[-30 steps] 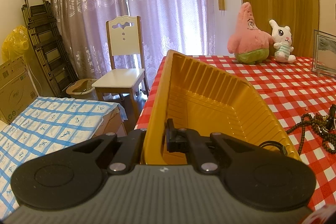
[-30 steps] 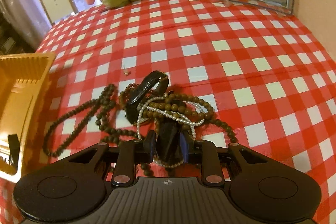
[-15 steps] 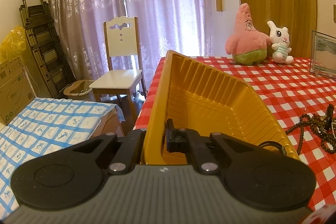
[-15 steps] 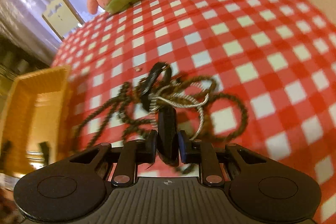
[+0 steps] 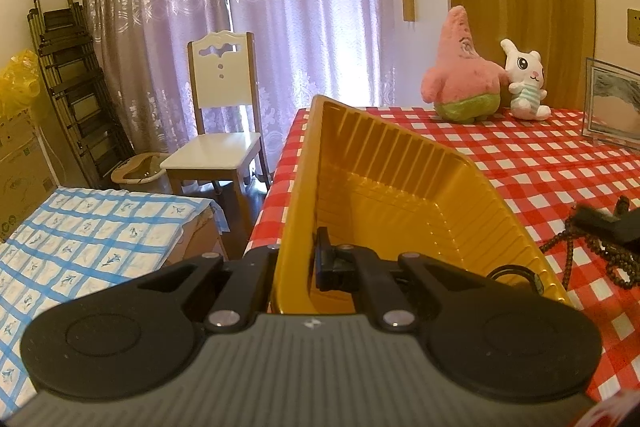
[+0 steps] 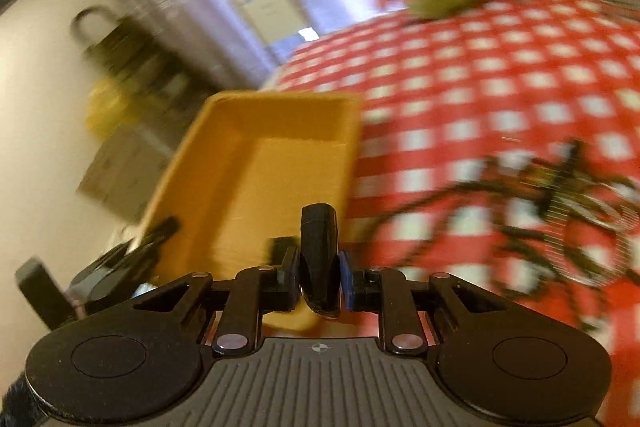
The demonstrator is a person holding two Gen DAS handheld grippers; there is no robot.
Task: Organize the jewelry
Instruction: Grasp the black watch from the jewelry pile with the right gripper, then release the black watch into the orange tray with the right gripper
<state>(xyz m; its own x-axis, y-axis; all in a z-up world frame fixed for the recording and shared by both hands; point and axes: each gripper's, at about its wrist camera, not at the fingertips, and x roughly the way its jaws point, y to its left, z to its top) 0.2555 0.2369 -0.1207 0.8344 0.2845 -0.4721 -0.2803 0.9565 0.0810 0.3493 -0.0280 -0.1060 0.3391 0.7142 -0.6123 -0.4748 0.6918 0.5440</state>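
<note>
A: Where does the left gripper [image 5: 298, 259] stand?

B: It is clamped tight on the near wall of the yellow tray [image 5: 404, 183], one finger outside, one inside. The tray sits at the table's [image 5: 540, 163] left edge, tilted up along that edge. A dark looped item [image 5: 516, 275] lies in the tray's near right corner.

A: And the right gripper [image 6: 319, 277]?

B: Its pads pinch a black curved piece [image 6: 319, 251], which stands upright between them and pokes out past the fingertips. What the piece is, the blur hides. It hangs over the tray's [image 6: 280, 155] near right corner.

A: Where is the remaining jewelry?

B: A tangle of dark bead strands [image 6: 532, 211] with a pale strand among them lies on the checked cloth, right of the tray and of the right gripper, apart from both. From the left wrist view its beads [image 5: 600, 251] show near the table's right side.
</note>
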